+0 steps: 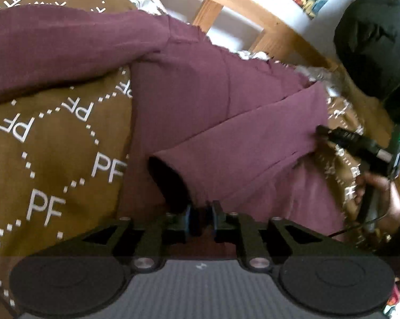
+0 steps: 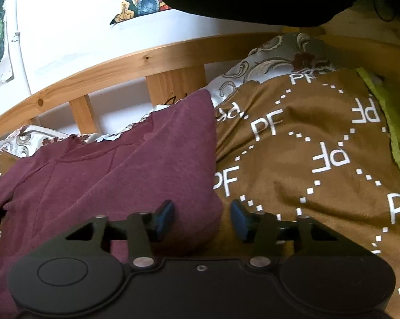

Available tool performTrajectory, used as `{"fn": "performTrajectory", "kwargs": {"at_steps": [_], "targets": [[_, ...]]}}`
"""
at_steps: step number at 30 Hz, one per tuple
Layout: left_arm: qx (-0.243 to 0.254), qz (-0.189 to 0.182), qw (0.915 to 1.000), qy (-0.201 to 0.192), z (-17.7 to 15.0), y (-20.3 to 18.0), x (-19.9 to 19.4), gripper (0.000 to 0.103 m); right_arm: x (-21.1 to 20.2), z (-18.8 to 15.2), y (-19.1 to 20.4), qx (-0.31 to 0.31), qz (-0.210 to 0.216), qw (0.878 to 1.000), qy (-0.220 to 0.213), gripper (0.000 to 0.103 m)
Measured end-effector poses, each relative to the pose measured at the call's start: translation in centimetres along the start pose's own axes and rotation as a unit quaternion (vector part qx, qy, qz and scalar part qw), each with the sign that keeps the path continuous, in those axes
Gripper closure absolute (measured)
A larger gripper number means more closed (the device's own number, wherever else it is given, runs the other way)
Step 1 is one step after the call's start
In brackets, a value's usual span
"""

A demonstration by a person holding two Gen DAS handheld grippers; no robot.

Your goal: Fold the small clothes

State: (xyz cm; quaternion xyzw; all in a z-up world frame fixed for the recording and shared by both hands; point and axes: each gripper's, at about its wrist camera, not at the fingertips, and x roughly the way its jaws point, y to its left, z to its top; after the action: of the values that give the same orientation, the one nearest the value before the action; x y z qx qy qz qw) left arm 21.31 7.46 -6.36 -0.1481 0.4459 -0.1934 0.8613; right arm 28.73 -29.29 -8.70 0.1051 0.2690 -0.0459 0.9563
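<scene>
Left gripper nearly closed, seemingly pinching maroon top hem; right gripper apart, straddling side edge. Pinch edge squarely, fold flat over brown blanket.

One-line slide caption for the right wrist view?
Right gripper, jaws apart, straddles the maroon top's folded edge on a brown PF-print blanket.

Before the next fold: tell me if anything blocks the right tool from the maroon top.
Nothing visible does. The right tool is open at the edge of the maroon top, one finger over the fabric, the other over the brown blanket. Only blanket lies around it.
</scene>
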Motion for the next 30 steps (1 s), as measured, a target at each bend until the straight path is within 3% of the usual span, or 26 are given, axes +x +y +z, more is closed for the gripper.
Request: {"fn": "performTrajectory", "kwargs": {"at_steps": [1,4,8,12,14,15,16,20,23,25,30], "targets": [[0.006,0.007,1.0,-0.002,-0.1,-0.2,0.0,0.075,0.0,0.1,0.1,-0.005,0.002,1.0,0.002,0.081],[0.023,0.022,0.9994,-0.01,-0.1,-0.8,-0.3,0.073,-0.5,0.4,0.3,-0.017,0.002,1.0,-0.001,0.093],[0.035,0.04,0.9986,-0.002,-0.4,-1.0,0.2,0.069,-2.2,1.1,-0.3,-0.002,-0.01,1.0,-0.025,0.094],[0.029,0.047,0.9985,0.003,-0.5,-1.3,0.3,0.067,-0.8,0.5,-1.5,0.004,-0.037,0.999,0.0,0.094],[0.027,0.047,0.9985,-0.008,-0.4,-1.3,-0.3,0.056,-0.5,0.2,-1.4,-0.006,-0.039,0.999,0.0,0.093],[0.027,0.051,0.9982,-0.018,-0.4,-1.3,-0.9,0.044,-0.6,0.1,-1.3,-0.011,-0.038,0.999,-0.004,0.092],[0.026,0.056,0.9977,-0.029,-0.3,-1.3,-1.4,0.035,-0.8,0.1,-1.2,-0.013,-0.036,0.999,-0.006,0.089],[0.011,0.074,0.9954,-0.061,0.1,-1.1,-3.3,0.023,-2.1,-0.4,-1.1,-0.011,-0.036,0.999,-0.017,0.079],[-0.002,0.098,0.9905,-0.096,0.5,-0.8,-5.1,0.012,-3.9,-1.1,-0.6,-0.013,-0.024,0.999,-0.027,0.062],[-0.015,0.125,0.9845,-0.123,0.6,-0.2,-6.6,0.001,-5.4,-1.6,0.1,-0.02,-0.006,0.999,-0.036,0.047],[-0.07,0.213,0.9617,-0.158,0.4,2.5,-9.7,0.001,-10.0,-3.4,2.4,-0.059,0.037,0.996,-0.062,0.017]]}}
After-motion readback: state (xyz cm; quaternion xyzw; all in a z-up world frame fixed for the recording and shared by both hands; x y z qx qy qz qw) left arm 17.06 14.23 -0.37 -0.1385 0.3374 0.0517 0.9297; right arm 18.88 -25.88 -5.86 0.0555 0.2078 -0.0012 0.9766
